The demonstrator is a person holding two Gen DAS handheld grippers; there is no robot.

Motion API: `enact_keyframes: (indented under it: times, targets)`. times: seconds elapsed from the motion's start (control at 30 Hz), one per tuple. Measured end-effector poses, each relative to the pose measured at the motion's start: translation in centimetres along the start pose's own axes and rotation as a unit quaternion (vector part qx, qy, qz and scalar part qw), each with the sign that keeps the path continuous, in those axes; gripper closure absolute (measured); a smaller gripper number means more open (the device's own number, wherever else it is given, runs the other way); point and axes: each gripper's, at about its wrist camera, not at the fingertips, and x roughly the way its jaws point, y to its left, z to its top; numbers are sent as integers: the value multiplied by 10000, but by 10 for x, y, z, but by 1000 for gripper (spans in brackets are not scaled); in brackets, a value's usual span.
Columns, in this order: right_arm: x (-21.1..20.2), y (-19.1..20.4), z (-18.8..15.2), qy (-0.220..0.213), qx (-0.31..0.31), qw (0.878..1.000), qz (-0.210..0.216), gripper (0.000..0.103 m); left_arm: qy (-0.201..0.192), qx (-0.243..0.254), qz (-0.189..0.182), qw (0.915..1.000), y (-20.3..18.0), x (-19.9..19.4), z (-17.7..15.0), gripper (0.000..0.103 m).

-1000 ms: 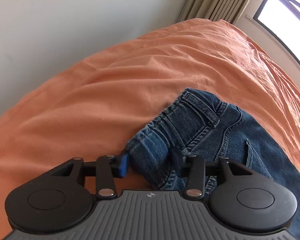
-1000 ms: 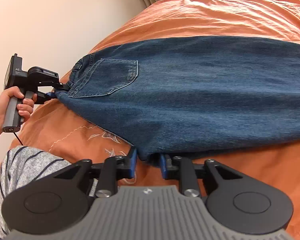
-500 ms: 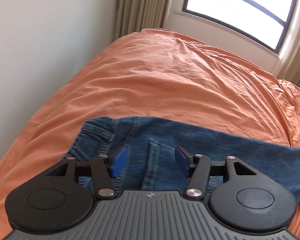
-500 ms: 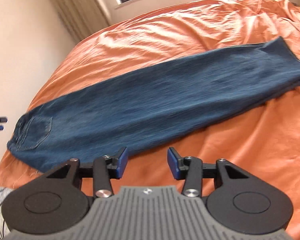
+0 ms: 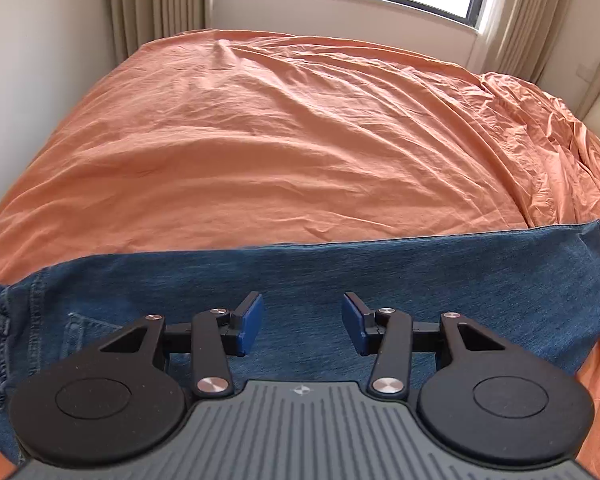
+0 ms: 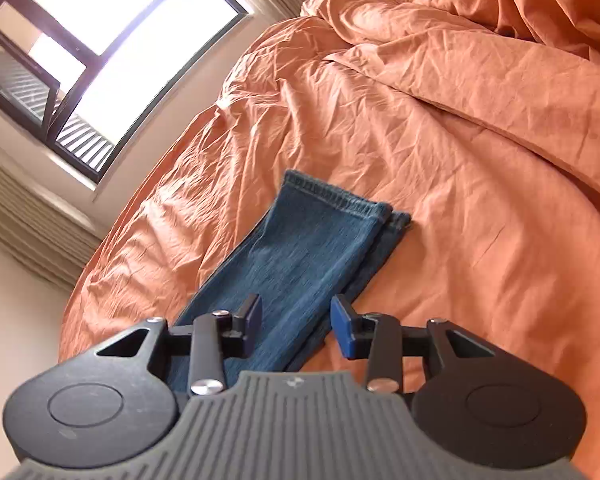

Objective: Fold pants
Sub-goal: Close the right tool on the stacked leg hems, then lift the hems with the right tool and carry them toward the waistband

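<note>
The pants [image 5: 340, 280] are laid lengthwise on the orange bedspread [image 5: 280, 140], legs stacked with hems slightly offset. Both the left gripper [image 5: 302, 322] and right gripper [image 6: 296, 326], whose jaws have just been closing, are held released above the denim, nothing clamped. If only the top layer is pinched, the fold could be skewed.

The left gripper [image 5: 303, 326] pointed downward and forward, level in its own view. Its blue-padded fingers [image 5: 249, 325] stood apart with nothing clamped between them, and its jaws had just been closing a little. The right gripper [image 6: 296, 326] also pointed downward, its view tilted as though the wrist were rolled. Its fingers [image 6: 343, 328] stood apart too, a somewhat narrower gap than the left's, gripping nothing, and its jaws had likewise just been closing slightly. No hand or sleeve showed in either view.
</note>
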Motion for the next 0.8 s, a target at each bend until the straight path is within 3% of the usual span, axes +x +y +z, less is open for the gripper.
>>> enact_keyframes:
  times: [0.27,0.3,0.33,0.37,0.43,0.5,0.6,0.8]
  targets:
    - [71,-45,40,125,539,9984,-131,77,257,538,-235,9979,-74,56,19,49]
    - [74,-50,42,121,628,9979,-68,82,288,601,-273,9974,-82,63,21,49]
    - [74,-53,45,106,649,9978,14,99,324,667,-319,9967,-91,69,21,49]
    - [72,-53,47,68,606,9981,91,101,363,732,-385,9959,-99,76,22,49]
    - [57,-45,49,-164,276,9993,198,103,429,852,-536,9940,-115,88,22,52]
    - [51,-39,46,-220,-105,9997,23,103,484,950,-643,9922,-129,102,20,53]
    - [65,-52,41,-40,-178,9997,-179,103,538,1055,-712,9904,-150,122,18,56]
    - [71,-60,39,76,-253,9996,-112,102,477,1221,-769,9884,-179,147,21,56]
